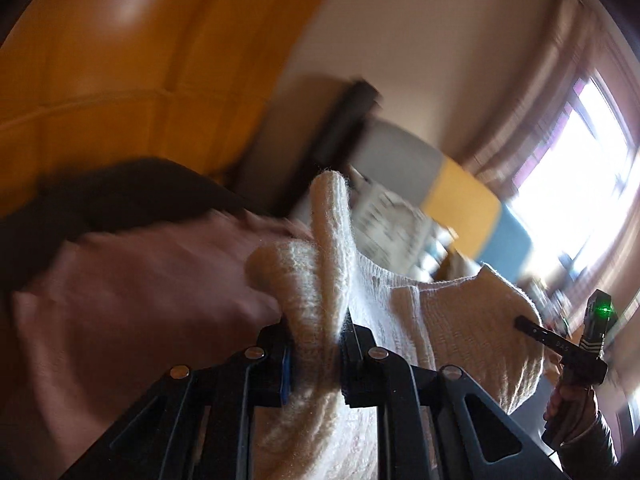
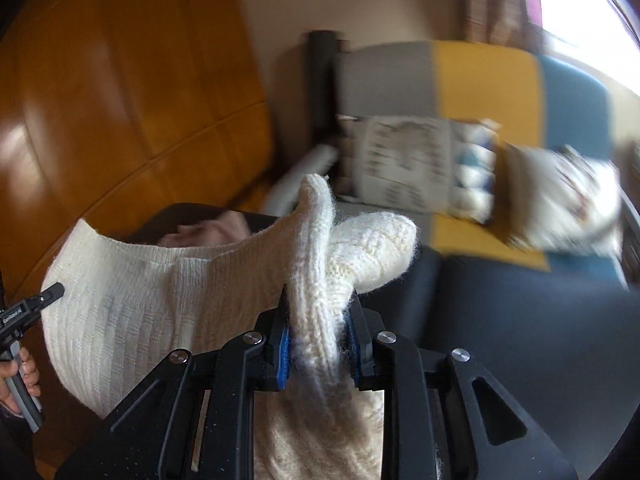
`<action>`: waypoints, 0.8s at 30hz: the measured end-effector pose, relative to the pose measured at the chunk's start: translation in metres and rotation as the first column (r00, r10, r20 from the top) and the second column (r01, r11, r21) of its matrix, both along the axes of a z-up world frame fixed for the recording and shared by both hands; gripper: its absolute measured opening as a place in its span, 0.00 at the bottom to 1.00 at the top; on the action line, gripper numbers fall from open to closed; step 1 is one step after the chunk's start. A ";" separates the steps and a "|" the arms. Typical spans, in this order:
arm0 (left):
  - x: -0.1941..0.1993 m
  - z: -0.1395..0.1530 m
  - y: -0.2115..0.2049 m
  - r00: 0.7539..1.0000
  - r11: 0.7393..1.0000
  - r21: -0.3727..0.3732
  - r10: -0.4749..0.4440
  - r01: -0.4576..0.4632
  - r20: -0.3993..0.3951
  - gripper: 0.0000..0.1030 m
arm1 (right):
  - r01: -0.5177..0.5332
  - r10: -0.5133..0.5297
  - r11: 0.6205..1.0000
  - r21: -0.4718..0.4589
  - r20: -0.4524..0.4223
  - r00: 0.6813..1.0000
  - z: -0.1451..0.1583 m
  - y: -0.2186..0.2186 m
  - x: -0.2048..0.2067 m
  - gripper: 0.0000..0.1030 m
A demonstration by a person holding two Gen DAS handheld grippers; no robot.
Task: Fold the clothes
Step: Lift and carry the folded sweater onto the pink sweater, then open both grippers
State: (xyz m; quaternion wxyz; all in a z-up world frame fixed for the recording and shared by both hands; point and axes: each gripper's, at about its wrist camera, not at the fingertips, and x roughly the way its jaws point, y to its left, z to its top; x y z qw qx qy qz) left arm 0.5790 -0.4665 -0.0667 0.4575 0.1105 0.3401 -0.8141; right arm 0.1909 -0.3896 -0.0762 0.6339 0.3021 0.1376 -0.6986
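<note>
Between both clamped claws, left claw [image 1: 316,354] and right claw [image 2: 318,346], cream knit sweater [image 2: 160,300].

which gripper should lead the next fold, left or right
Probably left: both grippers, left gripper and right gripper, clamp the cream knitted sweater, but pink cloth lies beside the left one.

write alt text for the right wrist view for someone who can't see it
The right hand-held gripper is shut on a bunched fold of a cream knitted sweater, which stretches away to the left toward the left hand-held gripper. Behind, blurred, are a grey, yellow and blue sofa with cushions and a wooden panelled wall.
</note>
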 end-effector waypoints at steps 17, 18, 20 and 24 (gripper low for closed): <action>0.148 -0.097 -0.049 0.882 0.870 0.167 0.439 -0.465 0.168 0.19 | -0.214 0.220 0.961 0.175 -0.014 0.975 -0.081 -0.260 0.130 0.22; 0.149 -0.105 -0.052 0.876 0.864 0.171 0.444 -0.474 0.189 0.21 | -0.205 0.212 0.959 0.194 -0.016 0.977 -0.091 -0.265 0.129 0.22; 0.149 -0.116 -0.059 0.869 0.859 0.175 0.440 -0.481 0.227 0.26 | -0.192 0.200 0.955 0.226 -0.013 0.980 -0.108 -0.273 0.125 0.32; 0.150 -0.130 -0.067 0.861 0.857 0.181 0.424 -0.482 0.281 0.32 | -0.160 0.170 0.959 0.235 -0.023 0.985 -0.114 -0.273 0.110 0.78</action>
